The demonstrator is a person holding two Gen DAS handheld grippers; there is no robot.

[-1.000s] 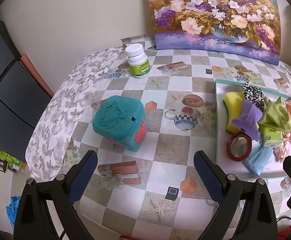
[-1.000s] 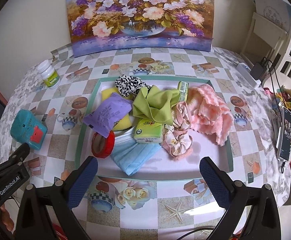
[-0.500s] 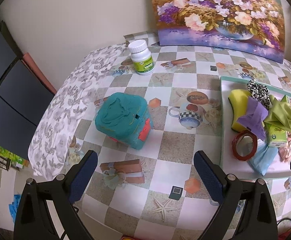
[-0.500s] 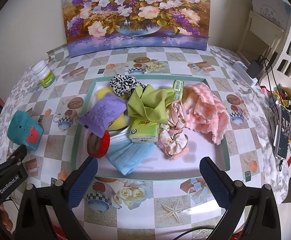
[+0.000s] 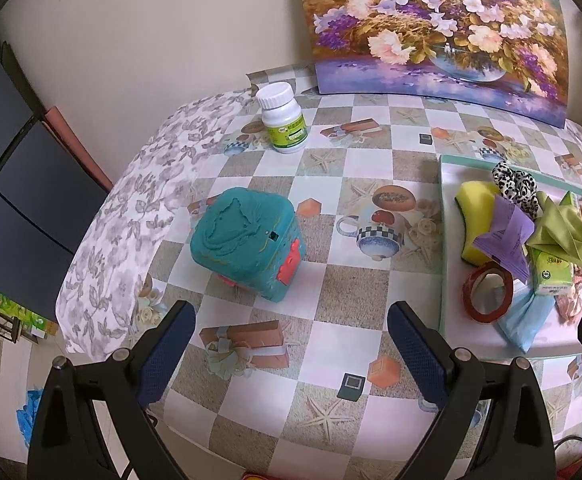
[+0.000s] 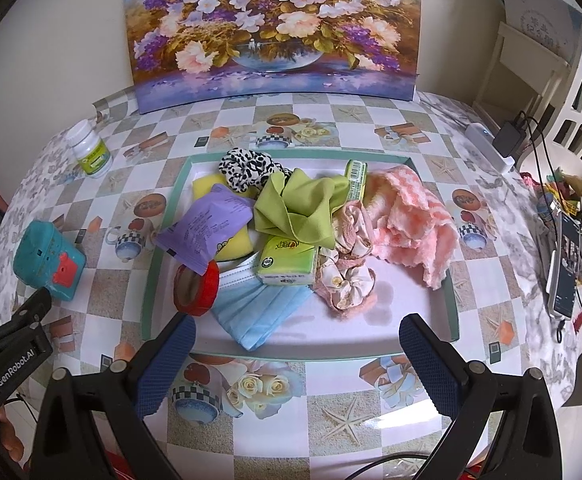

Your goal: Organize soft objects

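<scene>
A shallow green-rimmed tray (image 6: 431, 354) holds a heap of soft things: pink towel (image 6: 411, 216), green cloth (image 6: 303, 210), floral scrunchie (image 6: 347, 280), blue face mask (image 6: 259, 312), leopard scrunchie (image 6: 247, 170), yellow sponge (image 6: 205, 186), purple packet (image 6: 205, 230), tissue pack (image 6: 287, 260) and red tape roll (image 6: 197, 286). My right gripper (image 6: 297, 360) stands open at the tray's near edge, holding nothing. My left gripper (image 5: 291, 344) is open too, hovering just in front of a teal toy box (image 5: 247, 238) on the table.
A white pill bottle (image 5: 283, 118) stands at the back left near a flower painting (image 6: 275, 28) leaning on the wall. Phone, cables and clutter (image 6: 567, 248) lie at the right table edge. The table's left edge (image 5: 103, 240) drops off beside the toy box.
Both grippers have drawn back and risen slightly, so the tray and the toy box sit a little farther off. Nothing was taken hold of.
</scene>
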